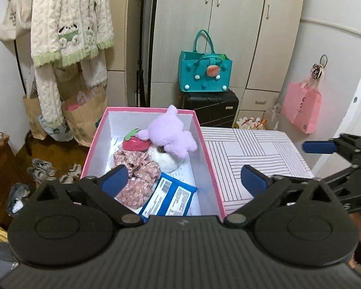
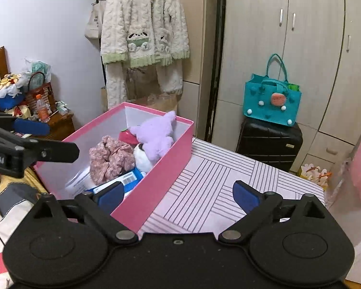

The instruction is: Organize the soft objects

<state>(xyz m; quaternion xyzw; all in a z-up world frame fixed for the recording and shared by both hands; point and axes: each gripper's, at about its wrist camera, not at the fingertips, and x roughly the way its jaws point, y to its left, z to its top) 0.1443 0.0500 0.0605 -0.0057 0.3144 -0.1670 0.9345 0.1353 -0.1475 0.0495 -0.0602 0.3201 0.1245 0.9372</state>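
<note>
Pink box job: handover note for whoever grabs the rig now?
Left gripper: jaws open, empty, above the pink box.
Right gripper: jaws open, empty, over the striped surface.
In the box: purple plush, strawberry plush, white plush, floral cloth, blue packet.
Done: these soft items are boxed.
Left: none visible on the striped surface; check elsewhere.

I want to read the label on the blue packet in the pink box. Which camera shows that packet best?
The left wrist view: it looks down into the pink box, so the blue packet lies face-up, its white printed panels showing. In the right wrist view the packet is mostly hidden behind the box wall and a finger.
</note>
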